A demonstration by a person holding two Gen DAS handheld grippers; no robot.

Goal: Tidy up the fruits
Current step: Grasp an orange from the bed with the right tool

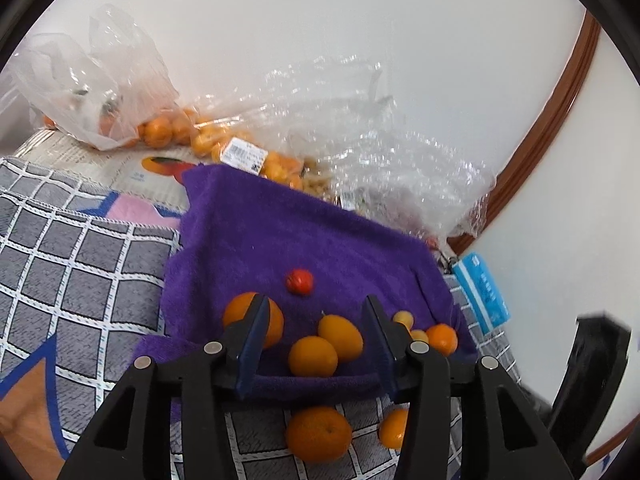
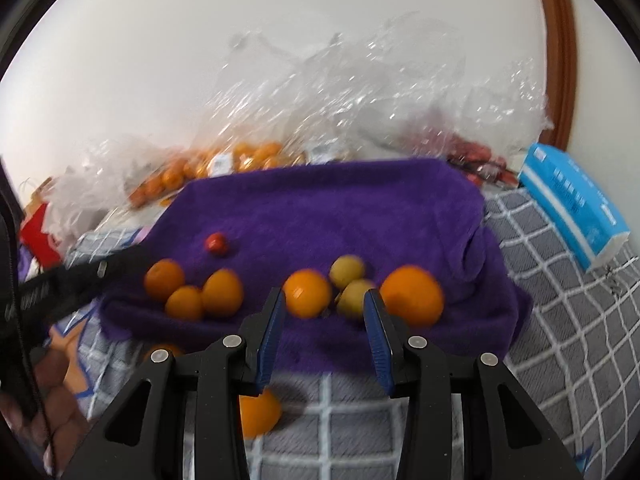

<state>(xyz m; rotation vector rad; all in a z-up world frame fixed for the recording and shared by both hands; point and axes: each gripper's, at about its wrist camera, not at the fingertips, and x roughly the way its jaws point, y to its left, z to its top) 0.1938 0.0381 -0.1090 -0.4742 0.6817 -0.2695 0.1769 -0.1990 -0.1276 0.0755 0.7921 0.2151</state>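
While empty, hand-held gripper agape.

orange part-hidden by fingers | bagged fruit blurred | orange half-hidden

Grey checked cloth underneath; purple towel, two oranges, blue tissue pack on it.

Surface: grey checked cloth | Cover: purple towel laid over cloth | Right edge: blue tissue pack on cloth | Rear: white wall, brown wooden trim
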